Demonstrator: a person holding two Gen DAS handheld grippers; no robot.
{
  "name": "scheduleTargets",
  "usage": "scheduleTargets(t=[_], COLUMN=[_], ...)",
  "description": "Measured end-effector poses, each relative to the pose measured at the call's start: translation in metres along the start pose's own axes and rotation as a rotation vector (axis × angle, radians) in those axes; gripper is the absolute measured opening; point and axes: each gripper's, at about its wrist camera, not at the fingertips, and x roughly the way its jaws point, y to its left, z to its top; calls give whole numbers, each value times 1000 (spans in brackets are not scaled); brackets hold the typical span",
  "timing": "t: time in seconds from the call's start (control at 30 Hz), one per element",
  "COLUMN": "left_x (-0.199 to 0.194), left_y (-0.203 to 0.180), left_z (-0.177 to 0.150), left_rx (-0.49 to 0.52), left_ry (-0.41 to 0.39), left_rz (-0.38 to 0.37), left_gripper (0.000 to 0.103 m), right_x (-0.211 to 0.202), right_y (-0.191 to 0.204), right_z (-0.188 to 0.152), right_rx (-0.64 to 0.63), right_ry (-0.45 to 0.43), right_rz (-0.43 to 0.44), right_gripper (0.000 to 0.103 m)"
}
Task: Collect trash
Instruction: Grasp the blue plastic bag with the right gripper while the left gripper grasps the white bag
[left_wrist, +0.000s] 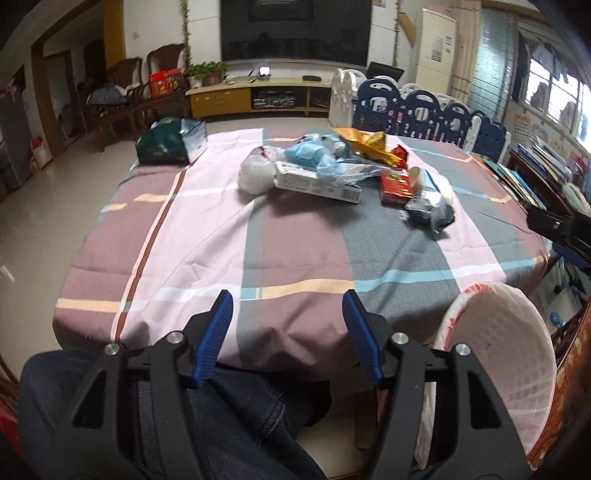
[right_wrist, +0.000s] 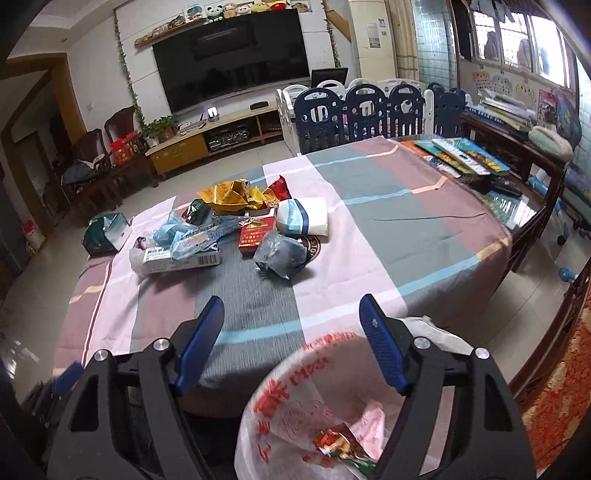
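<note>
Two grippers — left gripper (left_wrist: 288, 301) and right gripper (right_wrist: 291, 306) — hover with jaws apart, empty, at the bench (right_wrist: 369, 229) edge; trash (right_wrist: 229, 225) lies mid-bench, well beyond them, bin bag (right_wrist: 291, 398) below.

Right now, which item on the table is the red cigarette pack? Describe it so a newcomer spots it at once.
Start at the table's plaid cloth and find the trash pile in its middle. The red cigarette pack lies flat at the pile's near side, between the long white carton and the grey crumpled bag. It is the only flat, dark red box with gold print.
</note>
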Motion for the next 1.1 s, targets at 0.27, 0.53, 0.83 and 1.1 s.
scheduleTargets(t=[0.27,0.53,0.83,1.1], left_x=[22,53,123,236], left_y=[39,62,73,68], left_z=[-1,36,141,178], left_rx=[-107,-154,-210,-247], left_ry=[47,91,54,295], left_rz=[23,-51,-170,-180], left_gripper=[69,79,83,70], right_x=[112,198,161,105], right_y=[8,28,22,14], right_z=[49,58,24,4], right_rx=[16,-109,-121,-128], right_ry=[95,244,217,174], right_rz=[49,-19,83,95], right_gripper=[76,67,44,44])
